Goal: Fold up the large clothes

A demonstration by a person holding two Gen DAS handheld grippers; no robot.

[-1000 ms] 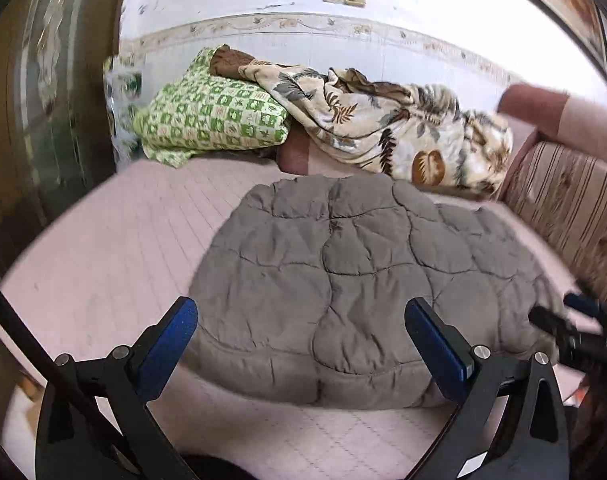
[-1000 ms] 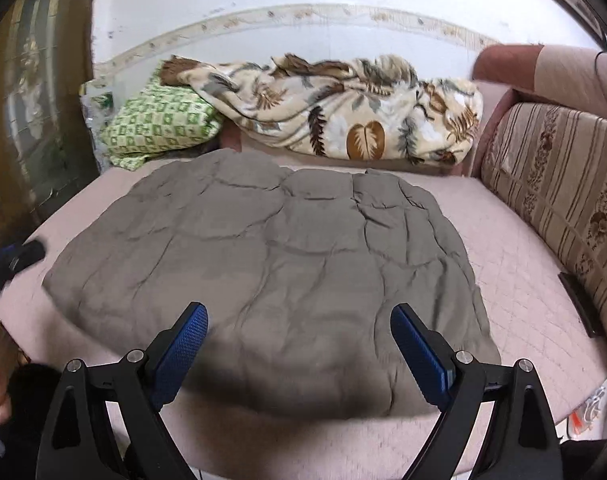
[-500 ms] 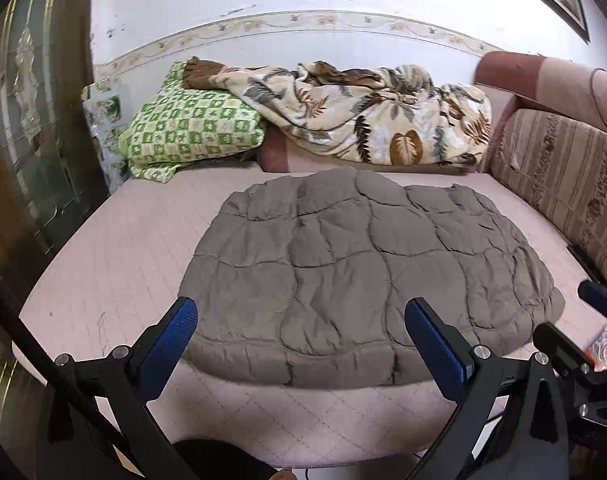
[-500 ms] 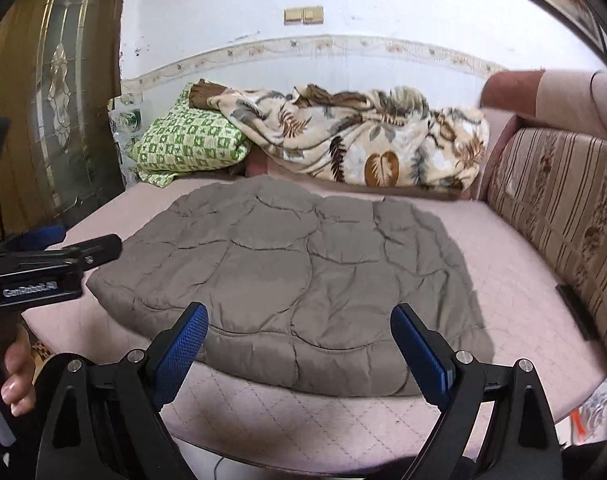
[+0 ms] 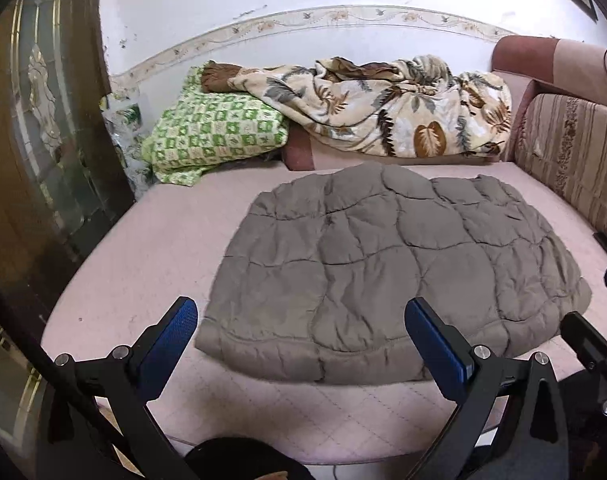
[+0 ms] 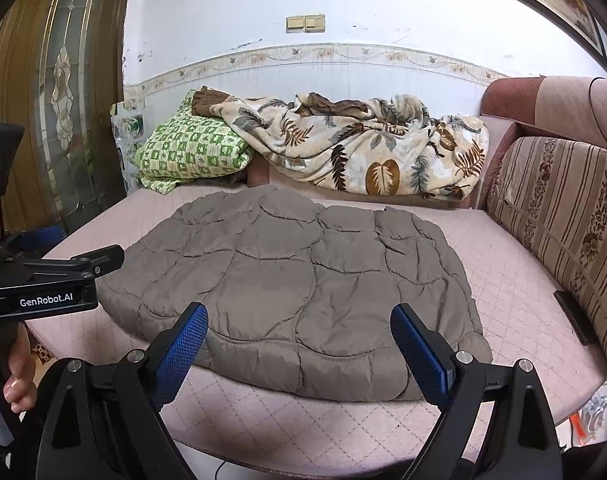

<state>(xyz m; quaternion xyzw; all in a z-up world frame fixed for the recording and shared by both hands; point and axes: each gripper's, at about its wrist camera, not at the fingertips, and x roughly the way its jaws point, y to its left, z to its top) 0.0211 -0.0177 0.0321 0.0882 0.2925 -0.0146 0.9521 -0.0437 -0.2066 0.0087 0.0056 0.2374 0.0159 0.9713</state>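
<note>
From the left wrist, the left tongs (image 5: 301,326) hang spread wide and empty above the near edge of the grey quilted jacket (image 5: 387,276), which lies flat on the pink bed (image 5: 151,240). A green pillow (image 5: 215,136) and a leaf-print blanket (image 5: 387,108) sit well behind it by the wall.

From the right wrist, the right tongs (image 6: 299,330) are likewise spread and empty over the jacket's (image 6: 299,280) near hem. The padding looks soft, bulky and light, probably a bit slippery; the thick stitched hem corners seem the best places to pinch.
</note>
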